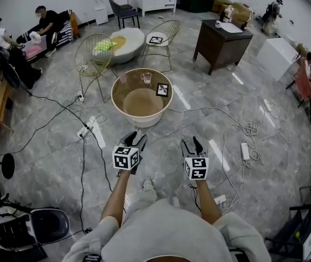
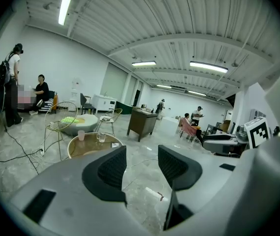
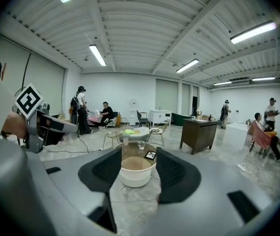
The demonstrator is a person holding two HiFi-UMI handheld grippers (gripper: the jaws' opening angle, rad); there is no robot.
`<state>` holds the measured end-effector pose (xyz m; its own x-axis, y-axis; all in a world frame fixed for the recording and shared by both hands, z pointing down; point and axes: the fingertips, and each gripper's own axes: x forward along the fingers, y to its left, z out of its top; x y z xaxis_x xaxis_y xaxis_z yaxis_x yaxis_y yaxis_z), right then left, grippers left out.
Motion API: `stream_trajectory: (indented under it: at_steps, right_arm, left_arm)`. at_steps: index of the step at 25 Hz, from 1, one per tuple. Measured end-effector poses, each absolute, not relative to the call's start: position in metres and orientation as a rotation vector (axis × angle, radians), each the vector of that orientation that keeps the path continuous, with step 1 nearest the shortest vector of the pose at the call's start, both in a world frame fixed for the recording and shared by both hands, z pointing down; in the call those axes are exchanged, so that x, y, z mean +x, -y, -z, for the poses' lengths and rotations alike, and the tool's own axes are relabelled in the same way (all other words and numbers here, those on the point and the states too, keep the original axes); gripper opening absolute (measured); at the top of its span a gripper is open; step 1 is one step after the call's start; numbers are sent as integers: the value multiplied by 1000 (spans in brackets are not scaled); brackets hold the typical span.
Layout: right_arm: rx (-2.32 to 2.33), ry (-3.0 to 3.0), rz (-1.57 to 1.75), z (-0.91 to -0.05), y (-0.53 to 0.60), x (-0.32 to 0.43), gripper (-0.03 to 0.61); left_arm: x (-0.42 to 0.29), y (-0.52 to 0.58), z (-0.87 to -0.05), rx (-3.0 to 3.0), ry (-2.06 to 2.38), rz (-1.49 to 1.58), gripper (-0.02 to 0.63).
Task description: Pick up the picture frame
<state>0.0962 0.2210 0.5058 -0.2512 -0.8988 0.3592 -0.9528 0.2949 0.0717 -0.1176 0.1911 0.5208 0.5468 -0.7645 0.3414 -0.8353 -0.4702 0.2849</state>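
Hovering over the grey marbled floor (image 1: pixel 46 162) in the lower middle of the head view, the left gripper (image 1: pixel 136 137) and the right gripper (image 1: pixel 192 144) sit side by side, each with its marker cube turned toward the camera. Neither touches anything.

The picture frame (image 1: pixel 162 89) lies on the glass top of a round table (image 1: pixel 113 96) at the centre of that view, above the grippers and well apart from both. It rests near the table's right edge. A clear glass (image 1: pixel 146 78) stands just up and to the left of it.

In the left gripper view the two dark jaws stand apart, with only bare floor showing in the gap. The table sits left of the left jaw, far off.

In the right gripper view the jaws are likewise spread and hold nothing. The table fills the gap in the distance, with the frame visible at its right side.

Two wire chairs (image 1: pixel 93 56) stand beyond the table toward the upper part of the head view, and a dark desk (image 1: pixel 221 40) is at upper right. Cables (image 1: pixel 62 111) and a white power strip (image 1: pixel 97 135) trail across the floor left of the grippers.
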Motion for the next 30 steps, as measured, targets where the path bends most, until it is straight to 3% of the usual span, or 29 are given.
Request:
stream_trajectory:
  at_steps: [17, 30]
  right_arm:
    - [1723, 2230, -220, -499, -87, 67, 192]
    - [1717, 2211, -229, -510, -46, 62, 192]
  left_arm:
    - [-139, -46, -521, 2413, 1235, -231, 196]
    - [-141, -2, -530, 2427, 1207, -244, 196]
